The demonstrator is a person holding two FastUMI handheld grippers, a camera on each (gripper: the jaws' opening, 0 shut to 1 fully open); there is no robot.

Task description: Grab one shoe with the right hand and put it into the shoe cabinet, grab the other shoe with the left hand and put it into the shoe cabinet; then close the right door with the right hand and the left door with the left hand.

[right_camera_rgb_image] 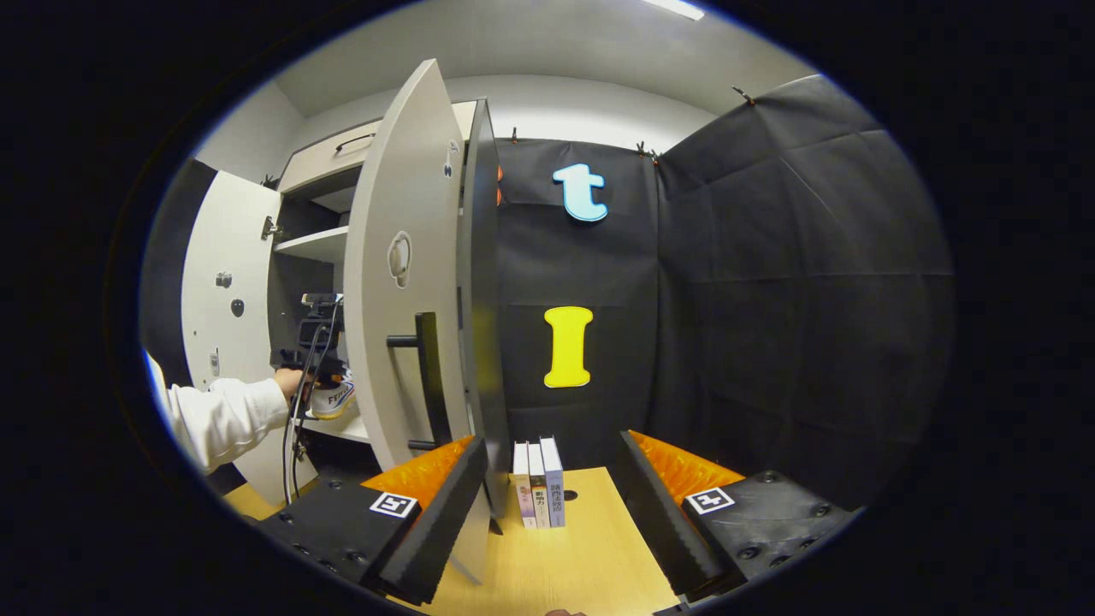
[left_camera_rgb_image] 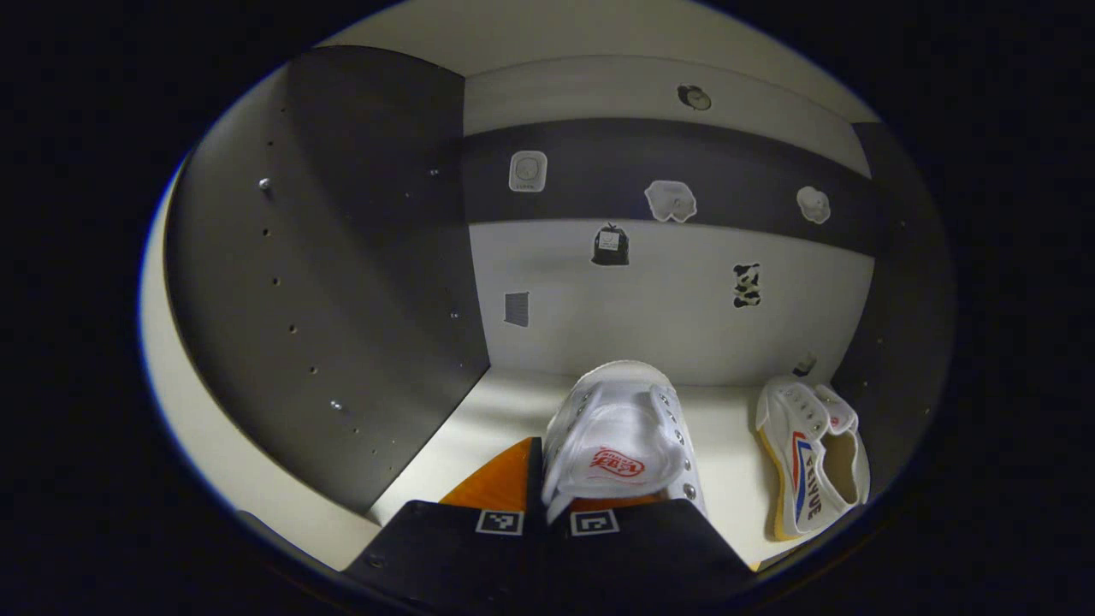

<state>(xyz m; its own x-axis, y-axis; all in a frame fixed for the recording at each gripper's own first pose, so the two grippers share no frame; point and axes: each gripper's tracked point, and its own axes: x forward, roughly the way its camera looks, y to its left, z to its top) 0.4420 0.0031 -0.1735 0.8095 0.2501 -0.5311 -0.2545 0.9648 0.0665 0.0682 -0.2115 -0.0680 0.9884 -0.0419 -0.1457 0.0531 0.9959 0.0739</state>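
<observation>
Shoe (left_camera_rgb_image: 618,445) sits clamped, apparently, in the left gripper (left_camera_rgb_image: 547,513) inside the shoe cabinet (left_camera_rgb_image: 325,282), beside the other shoe (left_camera_rgb_image: 813,453); right gripper (right_camera_rgb_image: 552,505) gapes wide.

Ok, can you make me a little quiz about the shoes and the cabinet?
1. True or false: the left gripper is holding a white shoe inside the shoe cabinet.
2. Where is the other shoe? A) lying on the same shelf, to the right B) on top of the cabinet C) in the right gripper
3. Fill in: the right door is ____ (open or closed).

Key: 1 true; 2 A; 3 open.
</observation>
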